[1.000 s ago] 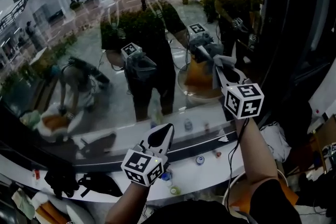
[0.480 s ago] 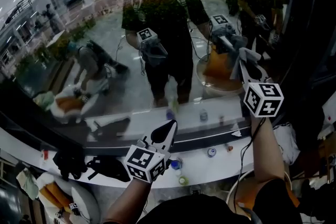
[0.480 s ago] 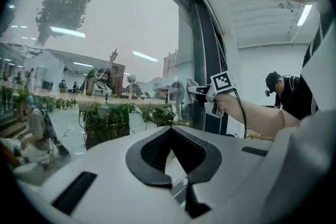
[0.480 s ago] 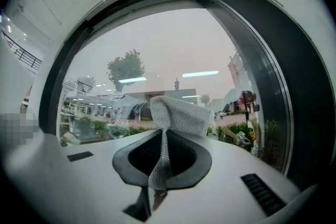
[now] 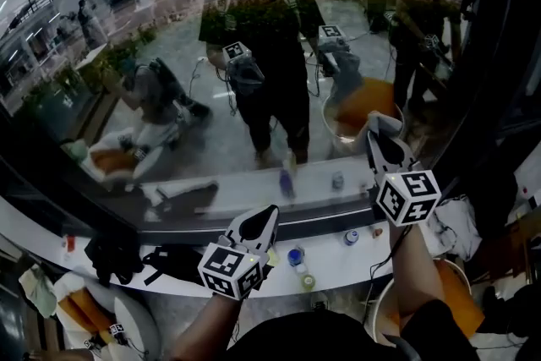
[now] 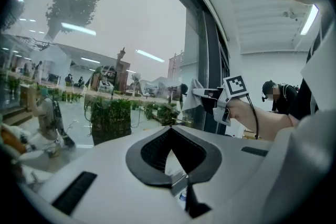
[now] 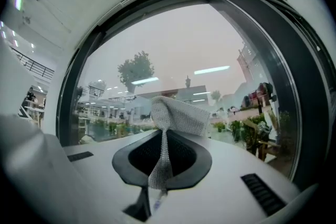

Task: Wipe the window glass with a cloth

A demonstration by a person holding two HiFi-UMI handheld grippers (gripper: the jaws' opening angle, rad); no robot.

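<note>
Since the earlier moment the right claw (image 5: 382,139) had slid lower on the window glass (image 5: 169,30), carrying the cloth (image 5: 379,124) down with it, while the left claw (image 5: 264,220) had kept its place low by the bottom frame. The pane filled most of the head view and mirrored the person and both tools against the plants and paving outside. Below it ran a white tabletop (image 5: 325,256) with a black bundle (image 5: 110,258) at the left. In the right gripper view the right claw (image 7: 163,134) was clamped on the grey cloth (image 7: 176,113): a narrow strip was pinched between the jaws and a folded wad bunched past the tips toward the glass (image 7: 173,39). Whether the wad actually touched the pane could not be told. In the left gripper view the left claw (image 6: 169,134) had its jaws together at the tips with nothing between them, and it pointed along the glass (image 6: 131,23) toward the other tool and its cloth (image 6: 191,97). Each tool carried its marker cube, the right one (image 5: 408,197) above the left one (image 5: 230,269). A few small bottles (image 5: 294,256) stood on the tabletop between the two arms.
</note>
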